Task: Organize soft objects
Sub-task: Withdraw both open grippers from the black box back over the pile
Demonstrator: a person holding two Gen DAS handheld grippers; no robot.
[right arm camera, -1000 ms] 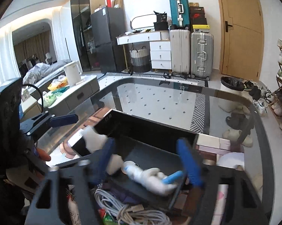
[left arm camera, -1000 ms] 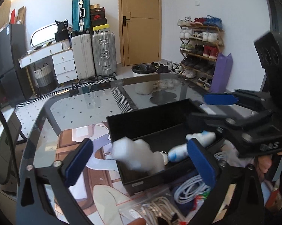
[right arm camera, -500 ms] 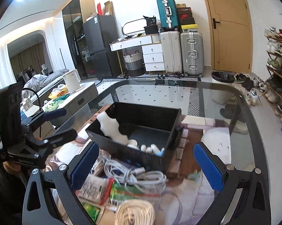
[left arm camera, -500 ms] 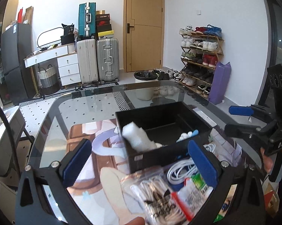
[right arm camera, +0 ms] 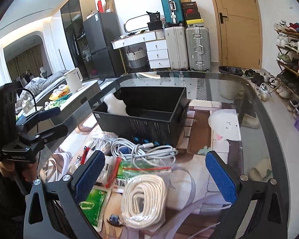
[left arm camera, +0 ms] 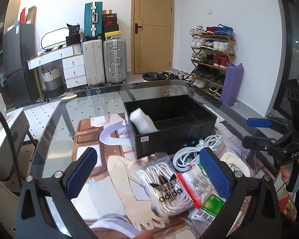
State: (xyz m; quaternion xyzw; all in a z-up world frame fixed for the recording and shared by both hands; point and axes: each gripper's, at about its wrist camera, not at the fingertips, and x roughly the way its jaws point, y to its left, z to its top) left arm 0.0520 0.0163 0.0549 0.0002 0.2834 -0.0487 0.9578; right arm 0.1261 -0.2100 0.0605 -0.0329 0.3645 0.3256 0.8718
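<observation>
At the bottom of each wrist view, the left gripper (left arm camera: 148, 171) and the right gripper (right arm camera: 154, 174) are held low over the glass table (right arm camera: 255, 107) with their blue pads (right arm camera: 221, 176) spread wide and nothing between them. Just past them, in the lower middle, a clear bag of white laces (left arm camera: 167, 187) marked "adidas" is seen beside a green packet (right arm camera: 93, 204), a coiled white rope (right arm camera: 143, 196) and a white cable (right arm camera: 143, 149). Further back, in the middle of the frame, a white soft object (left arm camera: 142, 122) is leaned in the left end of the black box (left arm camera: 173, 141), with its long side tipped up toward the upper left, and "DAS" can be read on the right gripper at the right edge of the left view.
</observation>
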